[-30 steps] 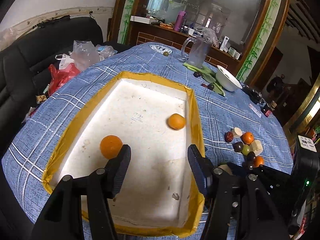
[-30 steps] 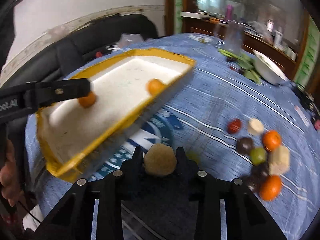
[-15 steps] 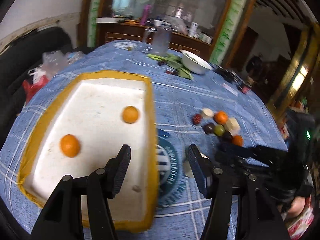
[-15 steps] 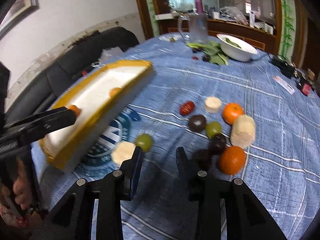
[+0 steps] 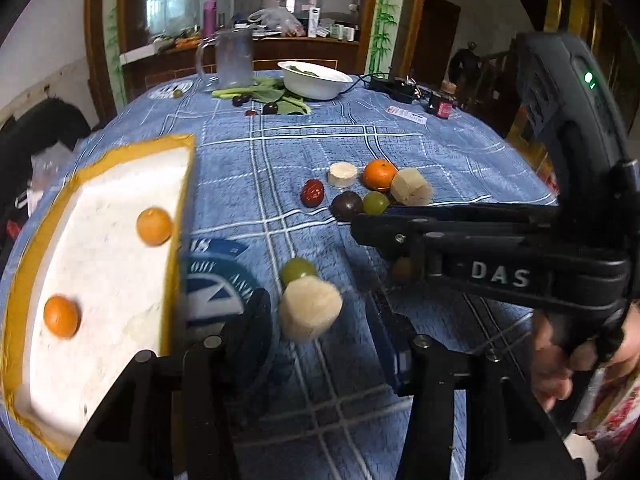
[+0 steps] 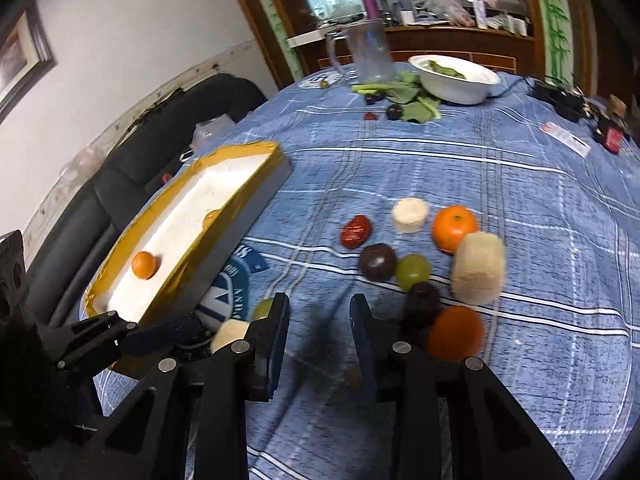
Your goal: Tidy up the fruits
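Where blue checked tablecloth (image 5: 400, 140) spreads | sideboard (image 5: 280, 46) behind

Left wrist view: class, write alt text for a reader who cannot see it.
The left gripper has open jaws on either side of a pale cylindrical fruit chunk on a blue checked tablecloth. A white tray with a yellow rim at the left holds two small oranges. More fruit lies beyond the right gripper.
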Demonstrator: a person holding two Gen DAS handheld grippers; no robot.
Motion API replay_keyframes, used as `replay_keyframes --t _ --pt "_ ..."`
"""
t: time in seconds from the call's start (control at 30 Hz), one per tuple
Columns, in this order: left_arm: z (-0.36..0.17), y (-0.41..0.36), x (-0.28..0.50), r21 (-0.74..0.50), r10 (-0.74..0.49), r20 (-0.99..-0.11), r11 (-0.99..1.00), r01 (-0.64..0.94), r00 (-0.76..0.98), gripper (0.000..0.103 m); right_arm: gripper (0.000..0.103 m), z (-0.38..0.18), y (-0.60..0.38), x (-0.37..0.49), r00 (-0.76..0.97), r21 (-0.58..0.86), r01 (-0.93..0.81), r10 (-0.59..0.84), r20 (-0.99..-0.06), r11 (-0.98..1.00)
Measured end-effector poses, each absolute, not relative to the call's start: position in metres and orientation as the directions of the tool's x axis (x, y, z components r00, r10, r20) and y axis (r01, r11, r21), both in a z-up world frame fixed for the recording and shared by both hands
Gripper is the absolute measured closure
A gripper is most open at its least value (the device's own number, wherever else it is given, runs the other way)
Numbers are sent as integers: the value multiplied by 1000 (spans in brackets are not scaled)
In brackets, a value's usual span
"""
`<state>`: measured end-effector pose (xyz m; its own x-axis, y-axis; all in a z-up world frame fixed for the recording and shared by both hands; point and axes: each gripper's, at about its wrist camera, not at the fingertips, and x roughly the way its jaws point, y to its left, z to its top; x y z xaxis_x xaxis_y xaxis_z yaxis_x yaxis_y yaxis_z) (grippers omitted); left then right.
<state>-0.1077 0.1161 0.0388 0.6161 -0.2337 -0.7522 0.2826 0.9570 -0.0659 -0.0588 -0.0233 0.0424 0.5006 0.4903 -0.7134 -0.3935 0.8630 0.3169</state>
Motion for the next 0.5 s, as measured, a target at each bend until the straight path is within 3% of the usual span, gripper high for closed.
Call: replay_keyframes --t 0.2,0.3,0.37,0.5 --pt "14 107 -89 -35 -188 -808 962 272 558 55 68 48 -46 -56 553 304 -342 452 -700 889" --pt "14 113 -87 -70 -213 -807 961 268 551 56 68 55 -62 -57 600 284 -309 418 -682 908" --pt "13 114 -87 -67 -204 -808 964 257 553 63 68 57 -73 -60 615 274 -290 398 -681 917" --pt "13 114 -86 -79 -211 -806 965 252 553 63 67 53 -80 -72 583 280 -310 415 -698 908"
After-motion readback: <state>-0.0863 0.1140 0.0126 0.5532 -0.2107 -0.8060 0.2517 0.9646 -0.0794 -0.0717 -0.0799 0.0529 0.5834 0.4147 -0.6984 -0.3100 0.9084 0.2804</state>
